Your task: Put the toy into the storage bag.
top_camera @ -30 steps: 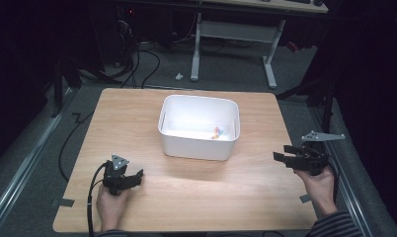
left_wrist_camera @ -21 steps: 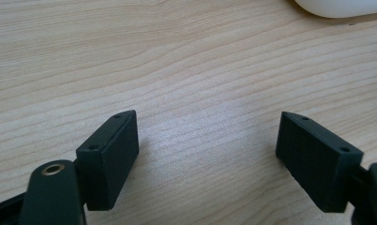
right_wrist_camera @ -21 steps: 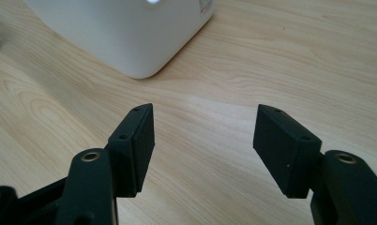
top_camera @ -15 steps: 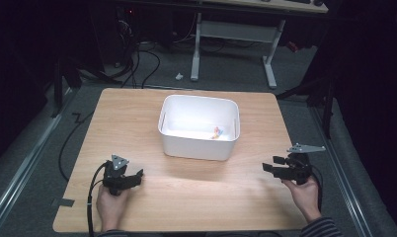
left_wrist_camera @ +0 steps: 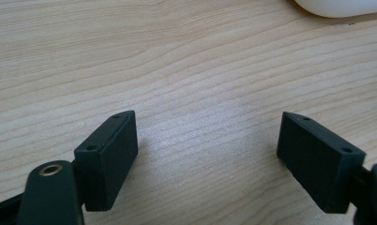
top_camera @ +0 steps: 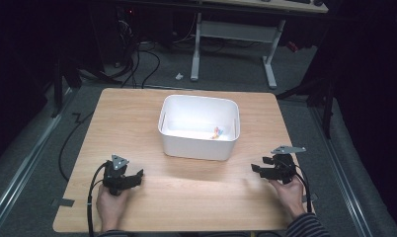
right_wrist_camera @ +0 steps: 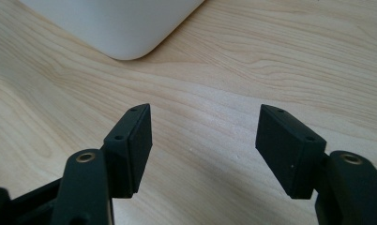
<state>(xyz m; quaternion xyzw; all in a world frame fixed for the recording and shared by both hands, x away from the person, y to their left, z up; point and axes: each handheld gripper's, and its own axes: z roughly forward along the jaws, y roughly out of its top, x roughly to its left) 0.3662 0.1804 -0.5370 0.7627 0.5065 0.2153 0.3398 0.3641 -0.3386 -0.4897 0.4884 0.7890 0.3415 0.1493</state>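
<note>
Presently, findings:
Right claw [top_camera: 266, 169]: jaws parted, nothing between them, low over the near right worktop [top_camera: 196, 197]; the jaws have just been opening.
Left claw [top_camera: 129, 178]: released, empty, near left.
White bin [top_camera: 198, 142]: centre, far and left of the right claw; both claws about equally near.
Contents: small coloured bits [top_camera: 216, 133] inside.
Obstruction: the bin's near wall.

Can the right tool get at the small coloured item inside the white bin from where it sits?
Probably yes. The right tool is open and empty on bare table beside the white bin. The bin has no lid, so the coloured item looks reachable from above.
</note>
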